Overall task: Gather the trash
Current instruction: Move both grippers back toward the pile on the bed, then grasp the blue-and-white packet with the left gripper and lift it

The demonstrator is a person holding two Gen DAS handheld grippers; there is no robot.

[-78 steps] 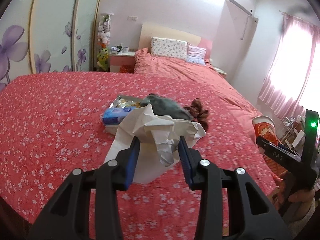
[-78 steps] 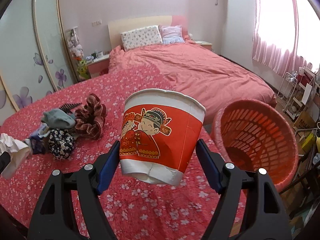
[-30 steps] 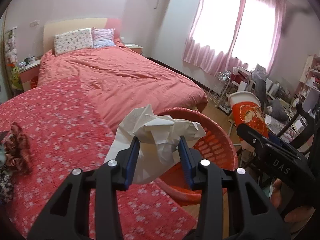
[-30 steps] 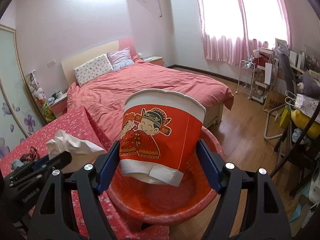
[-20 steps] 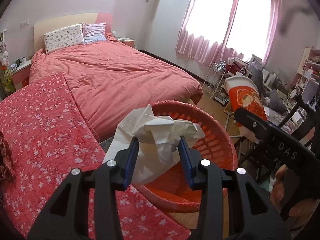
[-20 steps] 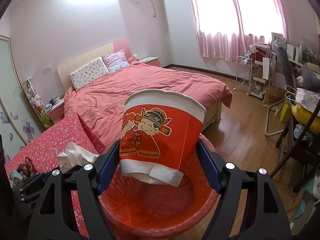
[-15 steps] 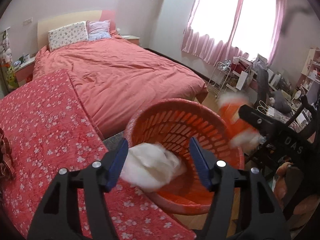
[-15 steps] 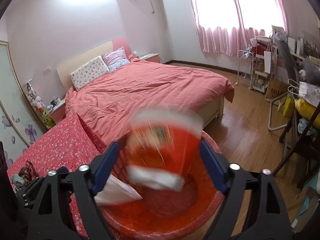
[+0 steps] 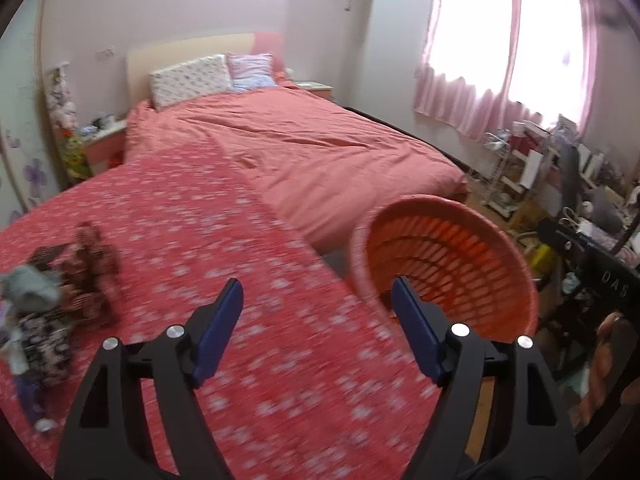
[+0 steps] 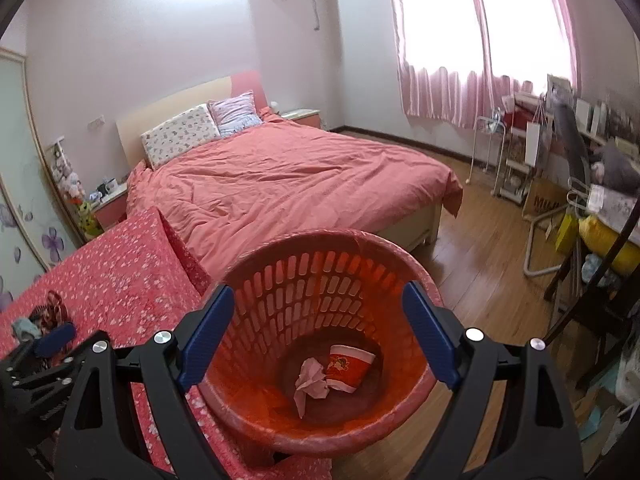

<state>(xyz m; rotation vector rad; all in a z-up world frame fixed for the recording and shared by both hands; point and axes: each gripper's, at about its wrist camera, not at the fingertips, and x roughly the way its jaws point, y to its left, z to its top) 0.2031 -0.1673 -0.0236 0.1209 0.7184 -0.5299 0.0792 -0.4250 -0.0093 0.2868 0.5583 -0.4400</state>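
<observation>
Right gripper (image 10: 318,334): jaws spread wide, nothing between them, held above the mouth of the red basket (image 10: 416,280). At the basket bottom a red paper cup (image 10: 349,367) is seen lying on its side, touching a crumpled paper wad (image 10: 311,380) just to its left.

Left gripper (image 9: 316,330): jaws have just been opening and stand apart, with nothing held between them. It is pointed over the floral red bedspread (image 9: 192,240), with the basket (image 9: 516,264) just beside its right finger. This view is motion-blurred.

On the bedspread far left a small heap of items (image 9: 44,308) is seen, probably fabric scrunchies and cloth, too blurred to tell. A made bed (image 10: 288,184) with pillows (image 10: 182,140) is seen beyond, pink curtains (image 10: 460,92) at the window, cluttered shelves (image 10: 520,160) on the right side.
</observation>
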